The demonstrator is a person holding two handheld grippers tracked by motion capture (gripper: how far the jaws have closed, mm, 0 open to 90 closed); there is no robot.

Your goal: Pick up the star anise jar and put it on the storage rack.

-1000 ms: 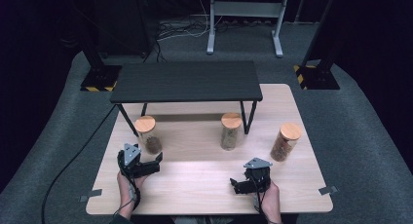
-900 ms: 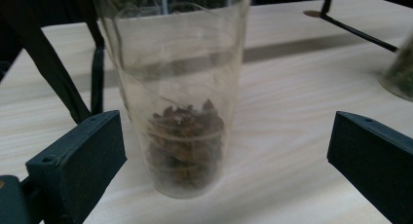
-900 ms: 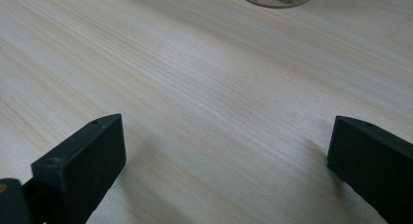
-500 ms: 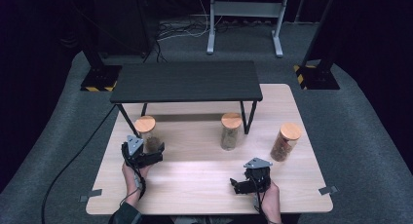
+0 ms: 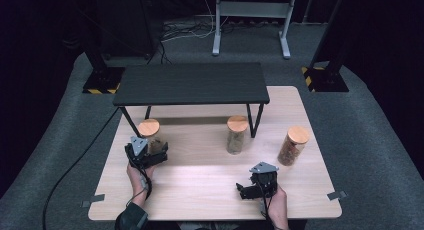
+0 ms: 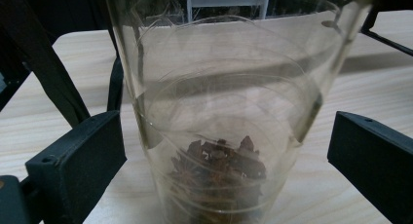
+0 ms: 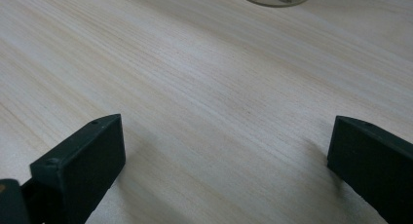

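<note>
My left gripper [image 6: 214,151] has advanced, jaws spread around the near-left star anise jar [image 6: 219,117], grasp imminent; right gripper [image 5: 256,186] idles, spread.

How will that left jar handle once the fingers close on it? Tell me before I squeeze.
The left jar looks like smooth clear glass, so it is probably stiff, slippery and breakable. It is tall and narrow with a wooden lid, so it may tip if pushed high. Only a little brown spice sits at the bottom, so it is likely light. The left gripper straddles it, open.
</note>
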